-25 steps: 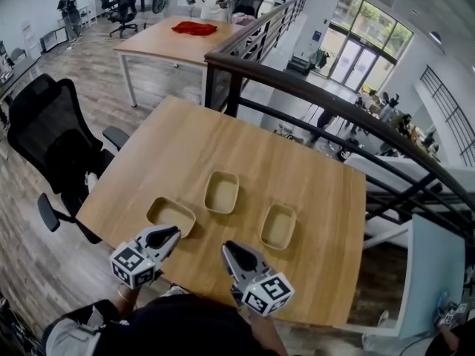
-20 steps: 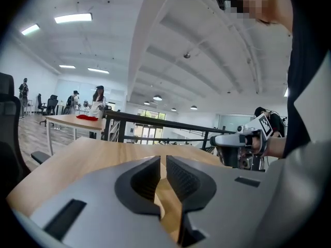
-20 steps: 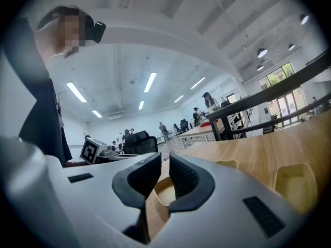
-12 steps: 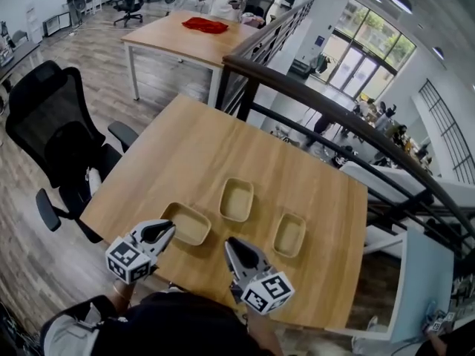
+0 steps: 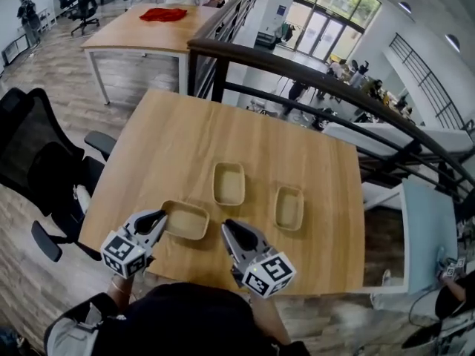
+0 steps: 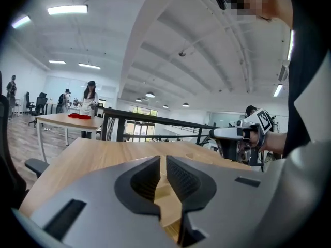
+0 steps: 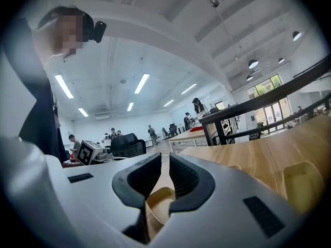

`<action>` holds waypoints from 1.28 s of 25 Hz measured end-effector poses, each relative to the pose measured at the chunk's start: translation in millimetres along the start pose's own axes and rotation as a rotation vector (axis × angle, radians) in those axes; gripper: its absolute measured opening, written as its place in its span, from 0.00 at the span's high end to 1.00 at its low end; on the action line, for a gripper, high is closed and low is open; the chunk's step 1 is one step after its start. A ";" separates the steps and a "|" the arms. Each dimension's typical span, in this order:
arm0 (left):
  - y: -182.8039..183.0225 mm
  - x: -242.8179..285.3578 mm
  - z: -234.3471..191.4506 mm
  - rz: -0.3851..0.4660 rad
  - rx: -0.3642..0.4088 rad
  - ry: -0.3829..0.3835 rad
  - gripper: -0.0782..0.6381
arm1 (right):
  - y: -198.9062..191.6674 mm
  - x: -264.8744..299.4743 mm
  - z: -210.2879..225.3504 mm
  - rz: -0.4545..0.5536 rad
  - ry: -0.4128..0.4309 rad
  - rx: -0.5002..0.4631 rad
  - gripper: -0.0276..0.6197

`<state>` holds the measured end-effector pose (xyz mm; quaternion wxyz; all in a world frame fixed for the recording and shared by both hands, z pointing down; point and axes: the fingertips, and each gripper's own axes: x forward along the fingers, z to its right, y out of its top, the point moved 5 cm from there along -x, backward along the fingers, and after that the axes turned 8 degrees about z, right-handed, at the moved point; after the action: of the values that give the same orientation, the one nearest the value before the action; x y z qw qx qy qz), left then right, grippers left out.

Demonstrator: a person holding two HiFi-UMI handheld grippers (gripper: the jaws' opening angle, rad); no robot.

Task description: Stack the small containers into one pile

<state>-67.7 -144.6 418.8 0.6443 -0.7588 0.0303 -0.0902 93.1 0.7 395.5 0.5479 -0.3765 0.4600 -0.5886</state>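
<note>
Looking down, only the head view shows left container point(image 5: 185, 219) just beside the left gripper point(image 5: 159, 218) fingers, middle container point(image 5: 228, 183) and right container point(image 5: 289, 208) beyond, on the worktop point(image 5: 185, 139). Gripper views show those fingers point(image 6: 142, 179) and the right gripper point(image 5: 228, 227) fingers point(image 7: 184, 177) closed, empty.

Wood-plank floor point(image 5: 52, 65), black office chair point(image 5: 33, 162), dark railing point(image 5: 297, 69), tall bright windows point(image 5: 326, 13) beyond.

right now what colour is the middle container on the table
Pale tan; the middle container shows best in the head view.
</note>
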 end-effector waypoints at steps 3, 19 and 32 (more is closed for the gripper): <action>6.5 12.4 0.3 0.016 0.000 -0.053 0.86 | 0.7 2.1 2.3 0.005 -0.033 -0.007 0.91; 7.5 65.4 1.4 -0.052 -0.004 -0.219 0.86 | 0.6 -5.2 25.4 -0.006 -0.181 -0.021 0.90; -6.7 101.6 -22.1 -0.022 -0.028 -0.263 0.86 | -17.0 18.1 55.0 -0.069 -0.221 -0.013 0.90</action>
<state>27.8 -181.4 438.7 0.6309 -0.7734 -0.0617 0.0036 138.0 -24.7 426.7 0.5721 -0.4585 0.3872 -0.5591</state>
